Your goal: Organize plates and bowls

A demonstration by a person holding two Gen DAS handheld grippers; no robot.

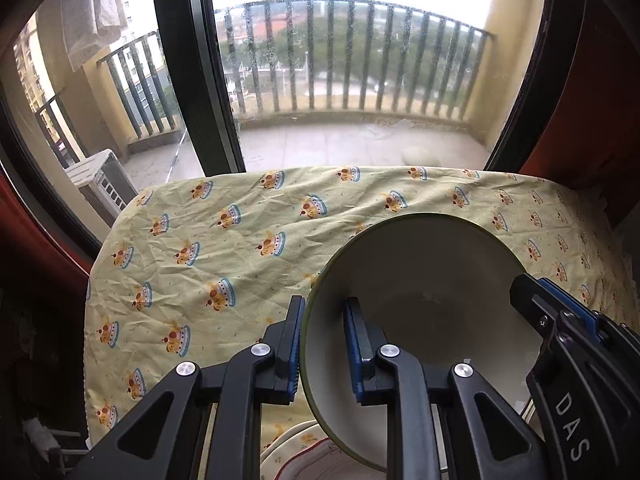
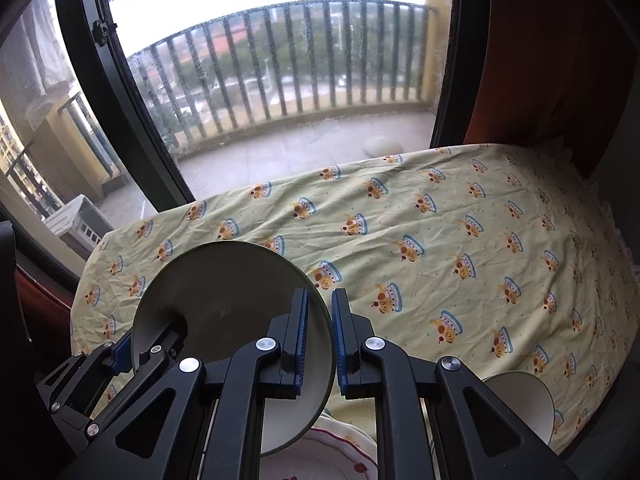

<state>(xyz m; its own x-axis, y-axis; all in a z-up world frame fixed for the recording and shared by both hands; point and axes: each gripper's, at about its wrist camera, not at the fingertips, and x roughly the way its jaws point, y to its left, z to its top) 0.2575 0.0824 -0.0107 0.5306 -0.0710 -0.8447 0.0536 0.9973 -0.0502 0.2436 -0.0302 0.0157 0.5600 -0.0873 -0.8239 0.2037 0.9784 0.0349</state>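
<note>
A large pale bowl (image 1: 420, 280) with a dark green rim hangs tilted above the table, held from both sides. My left gripper (image 1: 325, 308) is shut on its left rim, one pad inside and one outside. My right gripper (image 2: 320, 296) is shut on the opposite rim of the same bowl (image 2: 224, 292). Each gripper also shows in the other view: the right gripper (image 1: 532, 288) at the bowl's far side, the left gripper (image 2: 132, 344) at the lower left. Under the bowl lies a white plate (image 2: 320, 452) with a red pattern, partly hidden. A smaller bowl (image 2: 524, 404) stands at the lower right.
The table wears a creased yellow cloth (image 2: 440, 240) with a printed pattern. Behind its far edge is a glass balcony door with a dark frame (image 1: 200, 80), and red curtains (image 2: 540, 60) hang at the right. The plate (image 1: 304, 452) sits at the table's near edge.
</note>
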